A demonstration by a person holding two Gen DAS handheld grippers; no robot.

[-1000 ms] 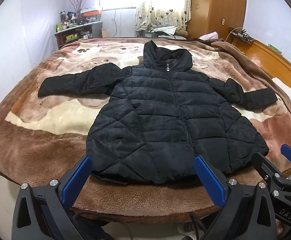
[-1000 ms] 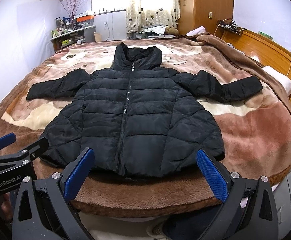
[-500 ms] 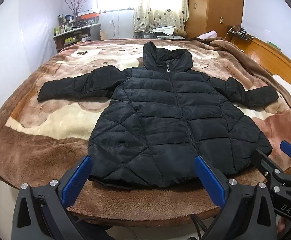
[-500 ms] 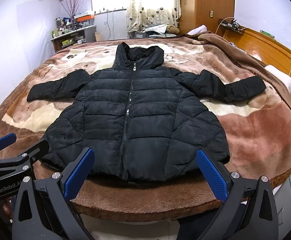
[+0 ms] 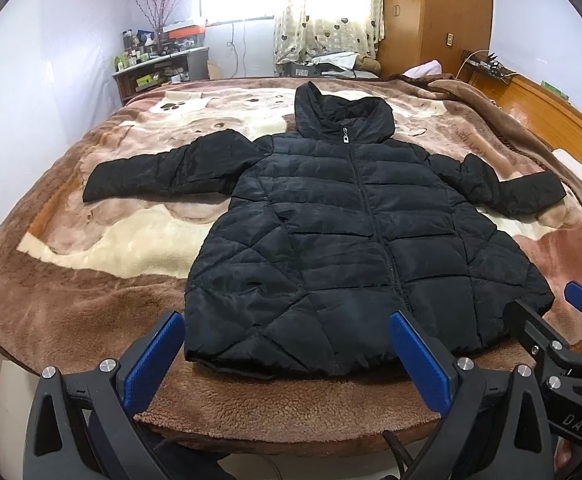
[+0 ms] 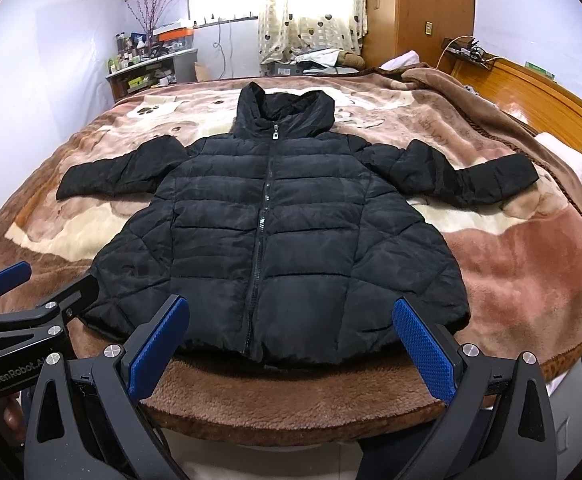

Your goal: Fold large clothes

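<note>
L gripper: left gripper (image 5: 291,354), bottom of frame, blue pads spread wide, nothing between them; hangs at near bed edge.
R gripper: right gripper (image 6: 291,342), bottom of frame, pads likewise wide apart, empty; also seen at lower right of L view (image 5: 563,312).
Surface: bed w/ brown plush blanket (image 5: 71,288), cream/tan bear print; near edge rolls over just ahead of both claws.
Jacket: black puffer jacket (image 5: 351,248) flat, front up, zipped, centre of frame; hem nearest, just beyond pads, sleeves out to both sides, hood at far end.
Right side: wooden headboard (image 6: 531,96) along right edge; white pillow (image 6: 567,156) against it.
Far room: cluttered shelf unit (image 5: 159,72) upper left; bright window, heart-print curtain (image 5: 327,12) top centre; wood wardrobe (image 5: 435,16) upper right.
Change vs 1.0 s ago: both cams sit slightly further in over the bed; hem lies lower in frame, closer to pads. Jacket lay unchanged; claw gap unchanged.
</note>
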